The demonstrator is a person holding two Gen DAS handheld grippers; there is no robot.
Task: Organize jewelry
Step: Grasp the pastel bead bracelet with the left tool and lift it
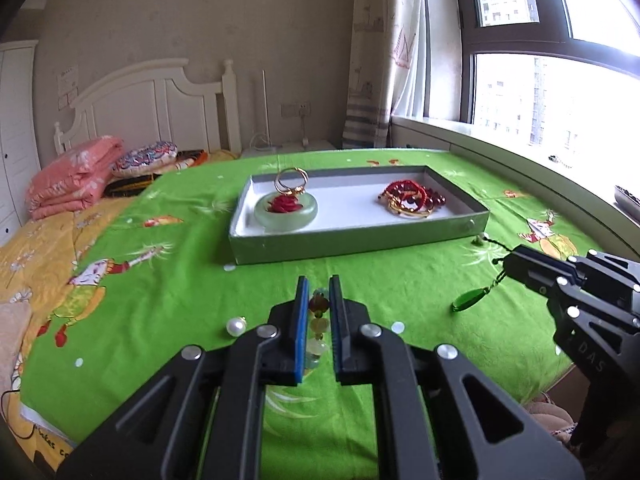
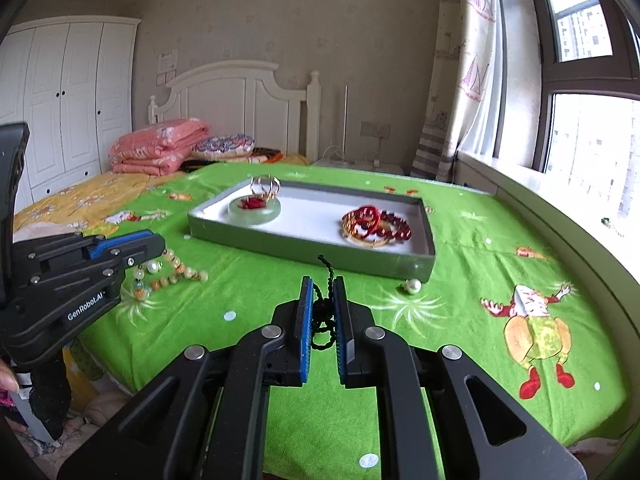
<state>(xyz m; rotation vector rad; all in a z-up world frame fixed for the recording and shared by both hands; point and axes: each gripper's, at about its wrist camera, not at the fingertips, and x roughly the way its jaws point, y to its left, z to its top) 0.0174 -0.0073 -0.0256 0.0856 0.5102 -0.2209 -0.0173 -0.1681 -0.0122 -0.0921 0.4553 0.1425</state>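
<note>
Left hand-held gripper (image 1: 319,312) clamps a limp bead strand (image 1: 318,322); right hand-held gripper (image 2: 323,312) pinches a pendant's (image 1: 470,300) black cord (image 2: 324,316). Both pieces look light and floppy, best held mid-length. The tray (image 1: 360,240) lies just ahead.

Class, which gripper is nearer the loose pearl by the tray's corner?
Right. The right gripper is just short of that pearl; the left gripper is far across the bedspread.
</note>
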